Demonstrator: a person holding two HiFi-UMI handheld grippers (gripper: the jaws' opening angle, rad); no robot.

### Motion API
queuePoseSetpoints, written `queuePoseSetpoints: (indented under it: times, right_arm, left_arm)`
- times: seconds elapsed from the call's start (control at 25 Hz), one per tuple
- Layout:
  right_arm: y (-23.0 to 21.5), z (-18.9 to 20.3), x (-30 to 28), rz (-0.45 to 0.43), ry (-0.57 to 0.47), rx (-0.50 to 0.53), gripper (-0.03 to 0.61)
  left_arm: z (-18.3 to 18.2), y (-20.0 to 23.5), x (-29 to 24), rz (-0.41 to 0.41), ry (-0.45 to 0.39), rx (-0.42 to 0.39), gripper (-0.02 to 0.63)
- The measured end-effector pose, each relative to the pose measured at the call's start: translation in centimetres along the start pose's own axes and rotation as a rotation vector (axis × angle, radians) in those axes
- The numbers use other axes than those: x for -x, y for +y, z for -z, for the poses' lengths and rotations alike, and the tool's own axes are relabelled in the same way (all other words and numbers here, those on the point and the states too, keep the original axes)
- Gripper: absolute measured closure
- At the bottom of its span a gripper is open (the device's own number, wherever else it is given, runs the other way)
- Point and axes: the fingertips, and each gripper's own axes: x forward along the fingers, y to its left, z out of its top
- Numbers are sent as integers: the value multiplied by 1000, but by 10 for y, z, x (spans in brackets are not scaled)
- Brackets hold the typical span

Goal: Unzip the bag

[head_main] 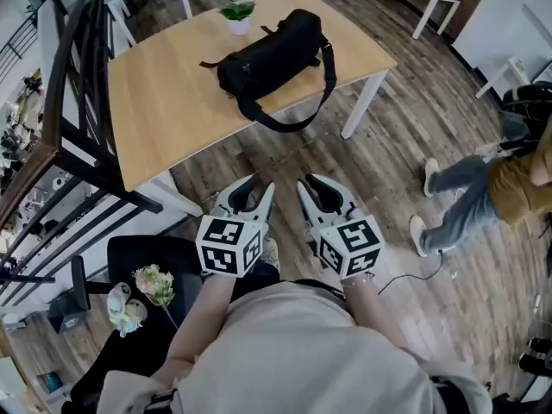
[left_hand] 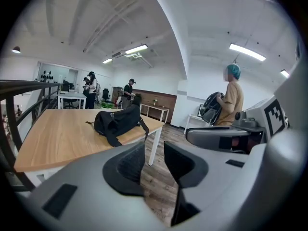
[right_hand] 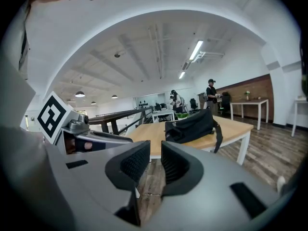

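- Room: open office with a plank floor (head_main: 405,102); other people stand in the background.
- Table (head_main: 172,102): light wood top on white legs, lying ahead of the person.
- Black duffel bag (head_main: 276,54): lies on the far half of the table. Its long axis runs diagonally, with the nearer end to the left and the farther end to the right. The shoulder strap (head_main: 293,119) loops over the table's near edge. The zip line cannot be made out from here.
- Small potted plant (head_main: 237,15): just behind the bag.
- Left hand-held gripper (head_main: 257,188): held close to the body over the floor, well short of the table. Its jaws are partly apart with nothing between them. In its own view the bag (left_hand: 118,121) sits beyond and left of the jaw line.
- Right hand-held gripper (head_main: 312,184): beside the left one, also partly apart and empty. In its own view the bag (right_hand: 190,125) sits beyond and to the right.
- Judgement: the bag lies straight ahead between the two, and neither is clearly nearer. The left faces the nearer end, the right the farther end. Both need a forward reach before any unzipping can begin.
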Motion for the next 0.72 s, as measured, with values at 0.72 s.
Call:
queuePoseSetpoints:
  times: [0.72]
  right_arm:
    - [-49, -36, -121, 76, 8, -32, 528]
  left_arm:
    - [-29, 104, -90, 50, 30, 79, 494]
